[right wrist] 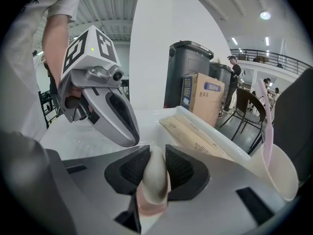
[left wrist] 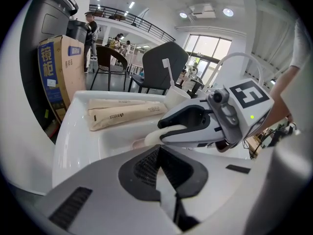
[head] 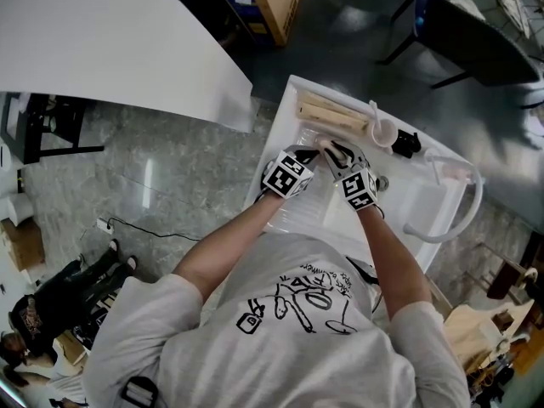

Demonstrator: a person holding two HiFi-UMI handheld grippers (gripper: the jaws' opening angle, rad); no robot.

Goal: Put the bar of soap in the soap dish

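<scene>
A whitish oval bar of soap (right wrist: 154, 173) stands on edge between the dark pads of my right gripper (right wrist: 152, 170), which is shut on it. A pale pink piece (right wrist: 146, 205), perhaps the soap dish, shows just below the soap. In the left gripper view the soap's tip (left wrist: 164, 134) pokes out of the right gripper (left wrist: 195, 126) over the white basin (left wrist: 73, 131). My left gripper (left wrist: 164, 173) is shut, with nothing between its pads. In the head view both grippers hover side by side above the basin (head: 285, 109): the left gripper (head: 293, 170) and the right gripper (head: 340, 155).
Beige paper-wrapped packs (head: 331, 113) lie along the basin's back rim. A white cup with a toothbrush (head: 382, 132) stands right of them, and a curved white faucet (head: 450, 219) further right. A cardboard box (right wrist: 200, 97) and a grey bin (right wrist: 188, 72) stand behind.
</scene>
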